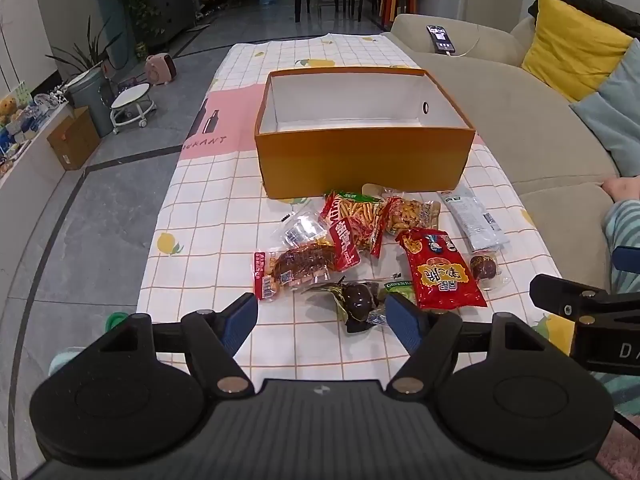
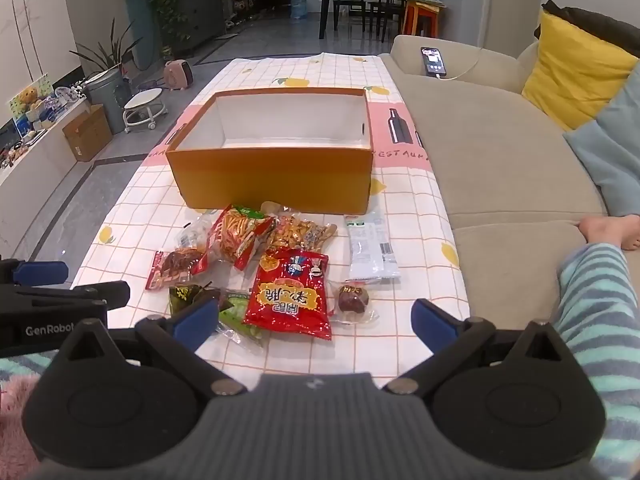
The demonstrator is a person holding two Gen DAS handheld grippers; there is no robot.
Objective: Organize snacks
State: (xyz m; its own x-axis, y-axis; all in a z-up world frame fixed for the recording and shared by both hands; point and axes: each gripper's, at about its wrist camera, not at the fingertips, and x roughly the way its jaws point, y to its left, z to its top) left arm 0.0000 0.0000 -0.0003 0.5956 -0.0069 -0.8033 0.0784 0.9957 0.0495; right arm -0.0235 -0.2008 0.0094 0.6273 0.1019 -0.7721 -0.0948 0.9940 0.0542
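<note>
- My left gripper (image 1: 322,318) is open and holds nothing; it hovers at the near side of the snack pile (image 1: 372,240), and a dark wrapped snack (image 1: 356,298) lies just between its blue fingers (image 1: 240,320).
- My right gripper (image 2: 316,320) is also open wide and empty; the big red packet (image 2: 290,296) and a small round brown snack (image 2: 352,298) lie just beyond its fingertips.
- All snacks lie on the checked tablecloth (image 1: 208,216), on the near side of the orange box (image 1: 360,152); the box stands open with white walls inside.
- A white sachet (image 2: 370,248) lies to the right of the pile, near the box.
- The packets overlap, so some I cannot tell apart; a green packet (image 2: 238,312) is partly hidden behind my right gripper's finger.
</note>
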